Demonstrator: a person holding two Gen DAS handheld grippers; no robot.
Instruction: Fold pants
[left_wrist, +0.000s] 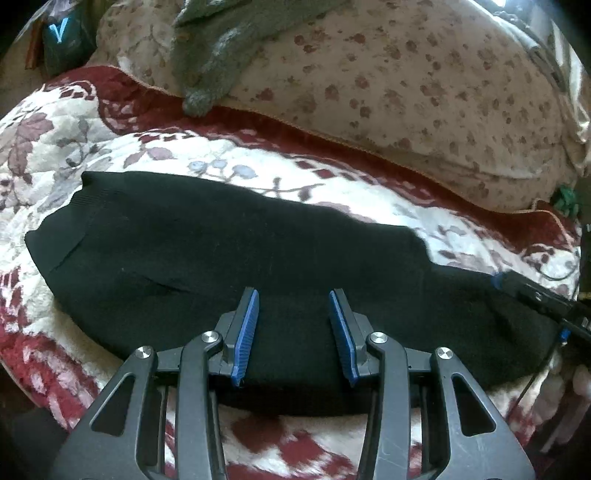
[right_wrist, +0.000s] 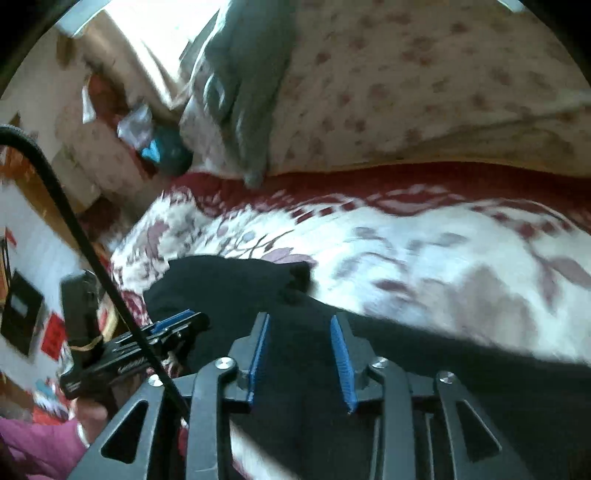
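On a bed's red-and-cream floral blanket (left_wrist: 110, 147), black pants (left_wrist: 221, 251) lie folded in a long band. Left gripper (left_wrist: 293, 299) and right gripper (right_wrist: 299, 325) hover over them, jaws apart and empty, seemingly positioned for another fold.

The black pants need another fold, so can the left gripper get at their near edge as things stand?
Probably yes: the left gripper hovers over the black pants, jaws apart with nothing between them, and nothing covers the near edge.
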